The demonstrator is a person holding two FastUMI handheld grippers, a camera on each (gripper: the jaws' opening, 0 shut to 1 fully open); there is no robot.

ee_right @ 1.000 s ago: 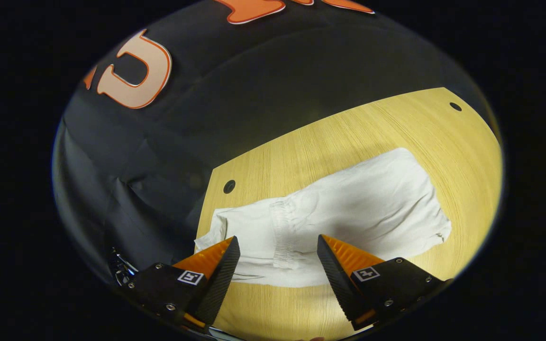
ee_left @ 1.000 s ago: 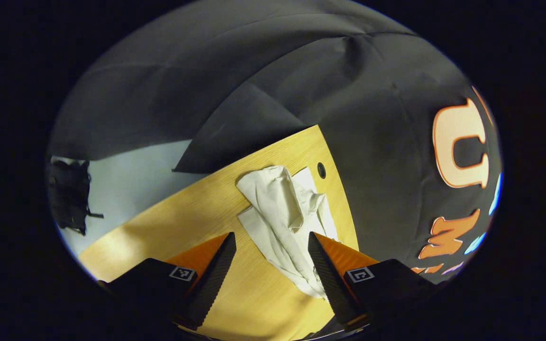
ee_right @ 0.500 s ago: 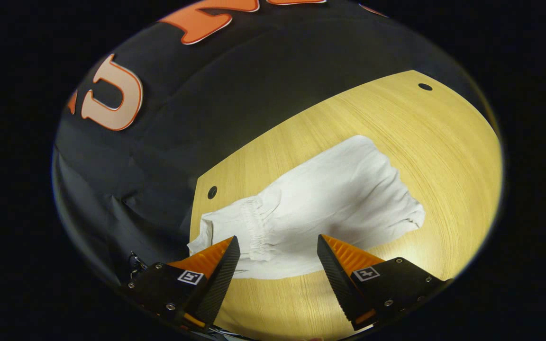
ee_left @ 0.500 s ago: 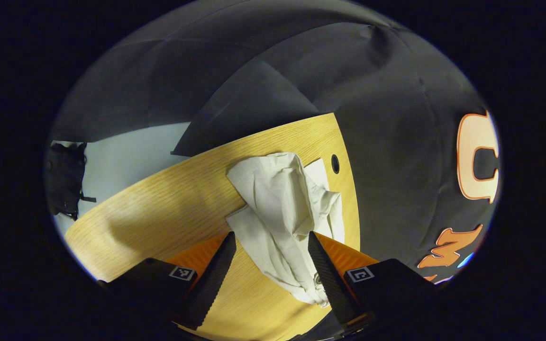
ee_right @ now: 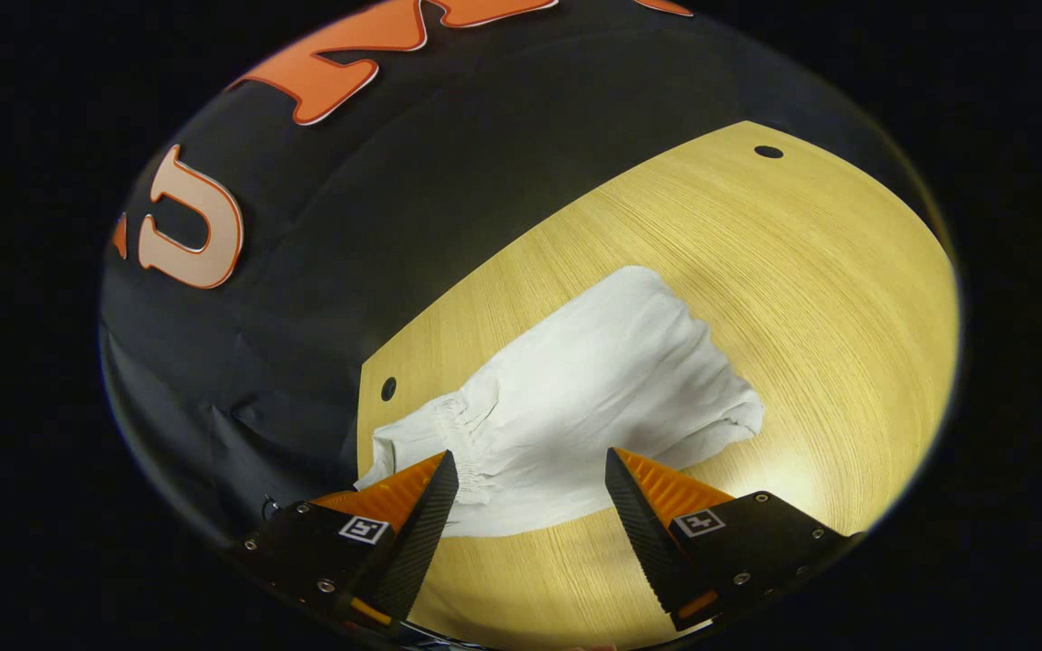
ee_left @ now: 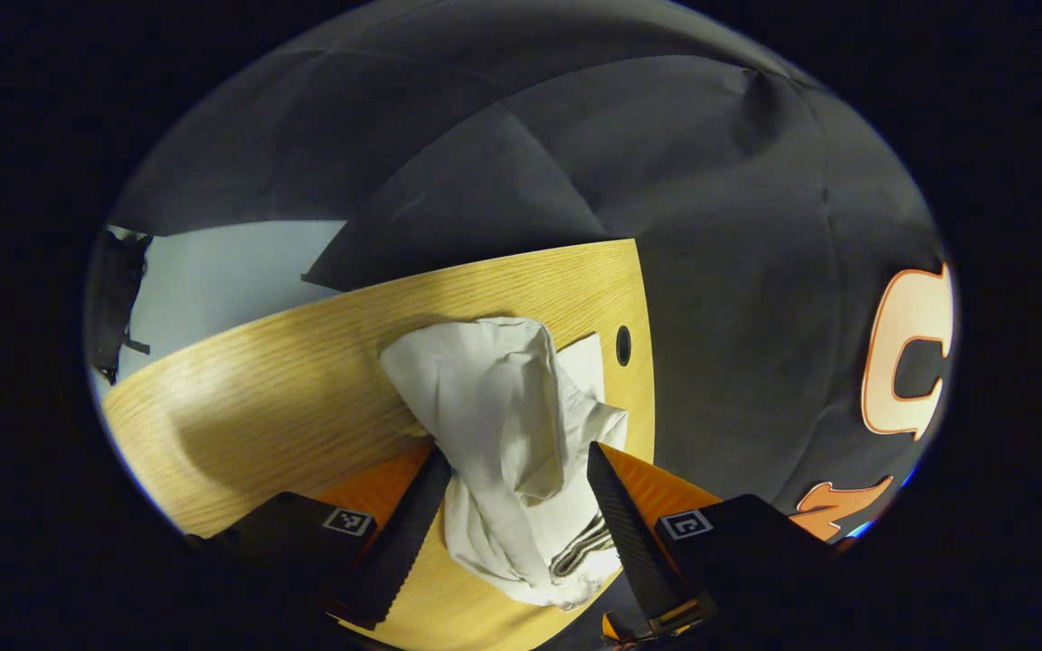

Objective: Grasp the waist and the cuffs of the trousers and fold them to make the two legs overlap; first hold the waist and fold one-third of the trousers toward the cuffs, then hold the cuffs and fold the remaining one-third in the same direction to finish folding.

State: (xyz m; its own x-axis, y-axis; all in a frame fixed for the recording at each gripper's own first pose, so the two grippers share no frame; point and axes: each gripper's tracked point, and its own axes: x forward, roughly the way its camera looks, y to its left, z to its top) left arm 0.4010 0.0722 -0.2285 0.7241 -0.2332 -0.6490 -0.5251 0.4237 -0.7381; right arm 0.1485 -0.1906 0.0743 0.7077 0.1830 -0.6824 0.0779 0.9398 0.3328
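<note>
Crumpled white trousers [ee_left: 503, 425] lie on the wooden table [ee_left: 286, 389] near its edge by the booth wall. In the left gripper view a striped elastic end [ee_left: 580, 556] of the trousers lies between my fingers, and the left gripper [ee_left: 521, 479] stands open just above the cloth. In the right gripper view the trousers [ee_right: 593, 389] stretch from a gathered elastic band [ee_right: 467, 425] at the left to a rumpled end at the right. The right gripper [ee_right: 530, 479] is open, hovering over the near edge of the cloth beside the band.
A round hole [ee_left: 623, 344] sits in the table near the trousers; the right gripper view shows it [ee_right: 388, 389] and a second hole [ee_right: 768, 151] at the far corner. Bare wood [ee_right: 828, 298] spreads to the right of the trousers. A pale floor [ee_left: 213, 271] shows beyond the table.
The left gripper has come closer to the trousers, so the striped end now lies between its fingers. The right gripper has shifted and turned, sliding the trousers left and up in its view. Both stay open.
</note>
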